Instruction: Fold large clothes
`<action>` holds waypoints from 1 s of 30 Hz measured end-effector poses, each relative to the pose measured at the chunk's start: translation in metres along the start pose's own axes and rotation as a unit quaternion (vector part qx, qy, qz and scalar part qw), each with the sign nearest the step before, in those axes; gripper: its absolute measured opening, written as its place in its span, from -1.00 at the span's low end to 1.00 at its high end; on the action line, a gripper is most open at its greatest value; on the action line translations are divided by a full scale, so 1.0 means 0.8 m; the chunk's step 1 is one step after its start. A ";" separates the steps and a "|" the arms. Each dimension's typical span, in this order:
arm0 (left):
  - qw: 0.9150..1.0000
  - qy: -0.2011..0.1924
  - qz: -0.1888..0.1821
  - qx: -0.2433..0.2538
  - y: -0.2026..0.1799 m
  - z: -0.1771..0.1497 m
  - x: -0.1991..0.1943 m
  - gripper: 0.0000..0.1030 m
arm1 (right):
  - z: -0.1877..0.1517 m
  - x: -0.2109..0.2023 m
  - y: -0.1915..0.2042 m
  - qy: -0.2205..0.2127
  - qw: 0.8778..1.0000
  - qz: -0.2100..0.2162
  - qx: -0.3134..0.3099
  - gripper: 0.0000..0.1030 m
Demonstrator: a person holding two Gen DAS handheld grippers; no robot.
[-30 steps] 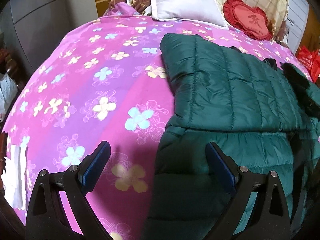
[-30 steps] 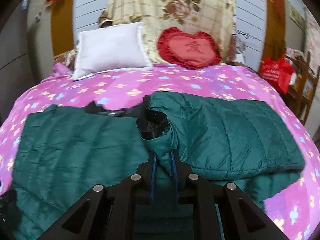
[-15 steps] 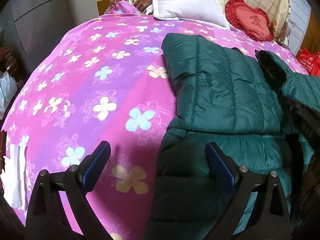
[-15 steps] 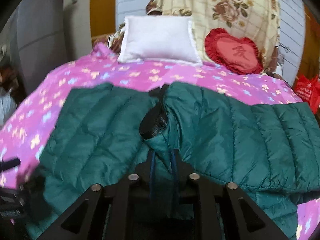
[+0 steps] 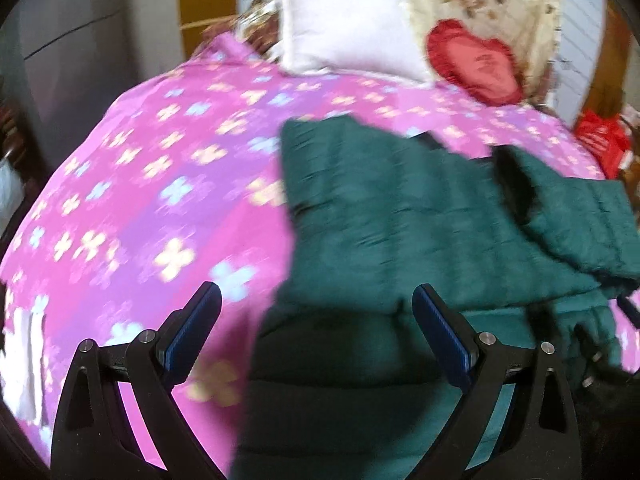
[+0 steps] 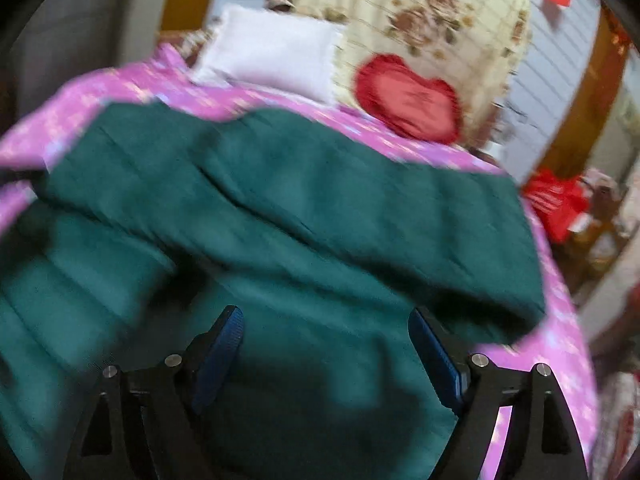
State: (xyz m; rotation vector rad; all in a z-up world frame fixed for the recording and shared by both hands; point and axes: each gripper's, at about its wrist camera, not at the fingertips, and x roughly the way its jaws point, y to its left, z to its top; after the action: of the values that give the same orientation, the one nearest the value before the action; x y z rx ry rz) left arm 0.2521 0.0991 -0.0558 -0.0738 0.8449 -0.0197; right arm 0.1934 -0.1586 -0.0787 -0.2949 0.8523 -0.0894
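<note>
Jaws of both the left gripper (image 5: 316,332) and right gripper (image 6: 326,354) stand apart above one green jacket (image 5: 384,216); one white pillow (image 5: 344,36), one red cushion (image 6: 408,98) behind.

Sleeve let go

My right gripper (image 6: 324,344) has opened and dropped the sleeve (image 5: 568,216), now draped across the jacket (image 6: 280,208), frame right.

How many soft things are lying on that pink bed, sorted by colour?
Green: 1, the puffy jacket
White: 1, the pillow
Red: 1, the heart cushion
Total: 3, all on the pink bedspread
</note>
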 end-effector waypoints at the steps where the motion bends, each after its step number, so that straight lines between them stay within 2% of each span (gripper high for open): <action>1: 1.000 -0.005 -0.016 0.004 -0.009 0.003 -0.002 0.87 | -0.012 0.002 -0.014 0.006 1.000 -0.004 0.015 0.61; 3: 0.997 -0.022 -0.069 0.010 -0.036 0.009 -0.007 0.87 | -0.032 0.005 -0.037 0.016 0.999 0.008 0.051 0.61; 5: 0.994 -0.027 -0.104 0.011 -0.063 0.013 -0.002 0.87 | -0.043 0.012 -0.064 0.038 0.994 0.042 0.096 0.62; 6: 0.993 -0.024 -0.118 0.013 -0.078 0.017 0.005 0.87 | -0.047 0.013 -0.074 0.042 0.992 0.053 0.108 0.67; 7: 0.992 -0.018 -0.127 0.019 -0.093 0.024 0.011 0.87 | -0.051 0.016 -0.083 0.048 0.990 0.062 0.116 0.81; 9: 0.991 -0.017 -0.126 0.032 -0.123 0.046 0.025 0.87 | -0.059 0.026 -0.093 0.072 0.986 0.078 0.132 0.94; 11: 0.990 -0.028 -0.136 0.032 -0.149 0.069 0.036 0.87 | -0.064 0.029 -0.102 0.080 0.981 0.098 0.150 0.95; 14: 0.990 -0.020 -0.129 0.049 -0.181 0.093 0.055 0.87 | -0.064 0.028 -0.101 0.083 0.980 0.098 0.149 0.97; 17: 0.990 0.004 -0.126 0.064 -0.206 0.103 0.084 0.87 | -0.065 0.026 -0.098 0.084 0.981 0.097 0.144 0.98; 18: 0.989 0.017 -0.128 0.067 -0.210 0.101 0.092 0.75 | -0.063 0.027 -0.097 0.084 0.981 0.097 0.144 0.98; 19: 0.989 0.027 -0.130 0.069 -0.213 0.098 0.098 0.52 | -0.063 0.026 -0.098 0.085 0.981 0.098 0.145 0.99; 20: 0.988 0.044 -0.128 0.075 -0.218 0.093 0.106 -0.19 | -0.062 0.026 -0.097 0.086 0.981 0.099 0.146 0.99; 21: 0.988 0.052 -0.124 0.075 -0.218 0.089 0.110 -0.53 | -0.062 0.026 -0.097 0.086 0.981 0.099 0.146 0.99; 23: 0.989 0.040 -0.123 0.072 -0.219 0.083 0.102 -0.67 | -0.062 0.029 -0.100 0.088 0.981 0.098 0.146 0.99; 26: 0.990 0.012 -0.128 0.066 -0.211 0.078 0.073 -0.70 | -0.060 0.030 -0.098 0.087 0.981 0.095 0.144 0.99; 30: 0.988 -0.047 -0.143 0.036 -0.162 0.088 0.010 -0.70 | -0.056 0.032 -0.094 0.087 0.981 0.095 0.146 0.99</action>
State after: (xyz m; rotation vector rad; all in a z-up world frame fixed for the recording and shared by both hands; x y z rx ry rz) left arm 0.3114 -0.0263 -0.0055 -0.1269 0.7334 -0.3144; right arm 0.1793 -0.2454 -0.1030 0.0721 1.0233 -0.0622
